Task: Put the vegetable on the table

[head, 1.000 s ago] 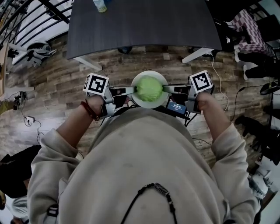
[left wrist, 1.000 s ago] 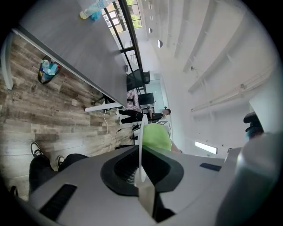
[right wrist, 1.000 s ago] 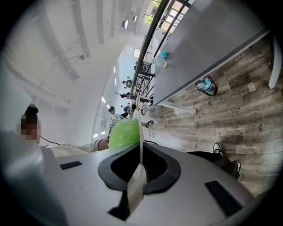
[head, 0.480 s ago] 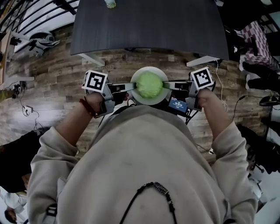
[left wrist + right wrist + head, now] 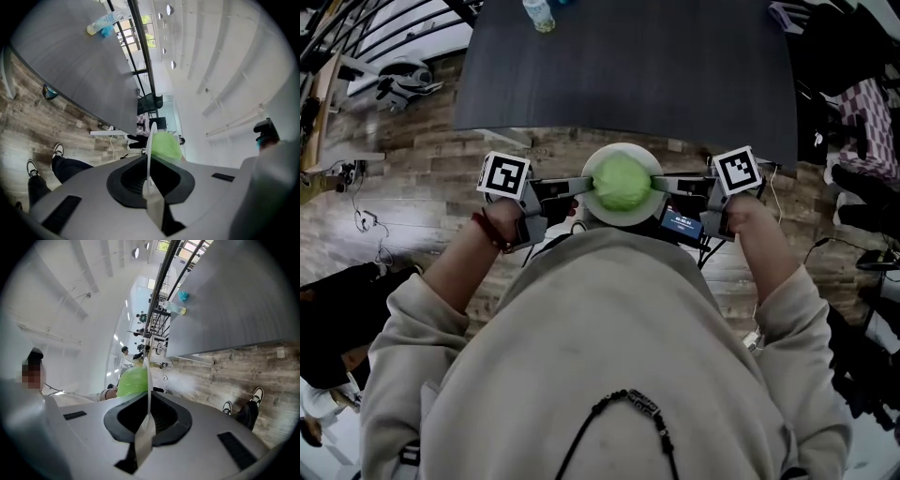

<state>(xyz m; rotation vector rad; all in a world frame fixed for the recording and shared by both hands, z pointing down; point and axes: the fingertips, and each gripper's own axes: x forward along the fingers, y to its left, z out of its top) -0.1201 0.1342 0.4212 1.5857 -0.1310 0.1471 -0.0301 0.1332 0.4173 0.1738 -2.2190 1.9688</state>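
A round green cabbage (image 5: 622, 182) lies on a white plate (image 5: 622, 153) held in the air over the wooden floor, just short of the dark table (image 5: 628, 75). My left gripper (image 5: 586, 186) is shut on the plate's left rim, and my right gripper (image 5: 658, 184) is shut on its right rim. In the left gripper view the plate (image 5: 150, 154) shows edge-on as a thin white line between the jaws, with the cabbage (image 5: 165, 145) behind it. The right gripper view shows the same plate (image 5: 149, 385) and cabbage (image 5: 132, 381).
A plastic bottle (image 5: 538, 14) lies at the table's far left. White table legs (image 5: 497, 137) stand under the near edge. Cables and gear (image 5: 403, 75) lie on the floor at the left, bags and chairs (image 5: 862, 112) at the right. A person's shoes (image 5: 42, 161) show on the floor.
The table's near edge has come closer to the plate and more of its top shows. Both grippers keep the same hold on the plate.
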